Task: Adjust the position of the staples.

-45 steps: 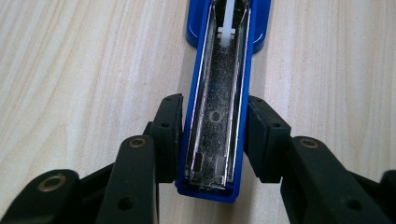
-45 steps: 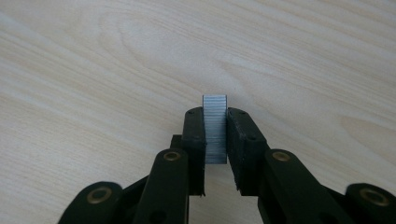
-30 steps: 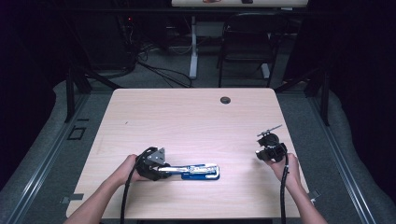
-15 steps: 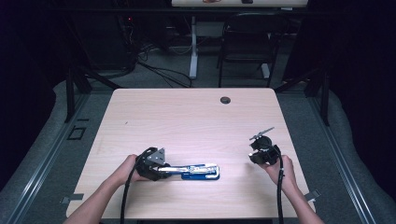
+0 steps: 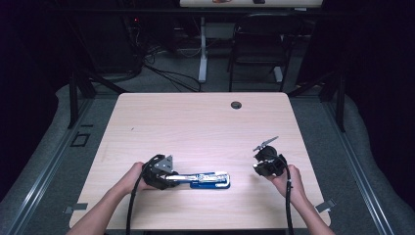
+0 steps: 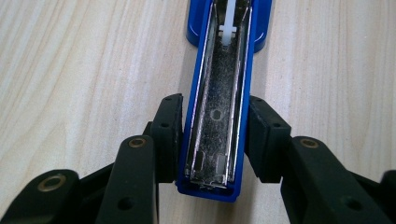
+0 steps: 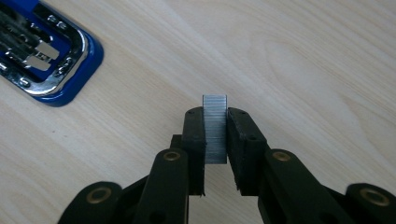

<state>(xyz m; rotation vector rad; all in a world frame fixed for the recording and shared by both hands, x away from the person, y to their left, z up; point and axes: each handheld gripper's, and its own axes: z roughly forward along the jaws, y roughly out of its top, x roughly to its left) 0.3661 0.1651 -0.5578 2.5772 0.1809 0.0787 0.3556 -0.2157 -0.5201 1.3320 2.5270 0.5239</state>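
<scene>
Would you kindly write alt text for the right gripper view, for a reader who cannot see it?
The right gripper, its two black jaws rising from the bottom edge, clamps a silver block of metal staples upright above a light wooden table. At upper left lies one rounded end of an opened blue stapler with chrome trim.

place: looks like a lab or test room
clues: lone wooden tabletop (image 5: pixel 195 127), floor cables (image 5: pixel 166 78), dark surroundings, folding chair (image 5: pixel 257 54) behind
</scene>
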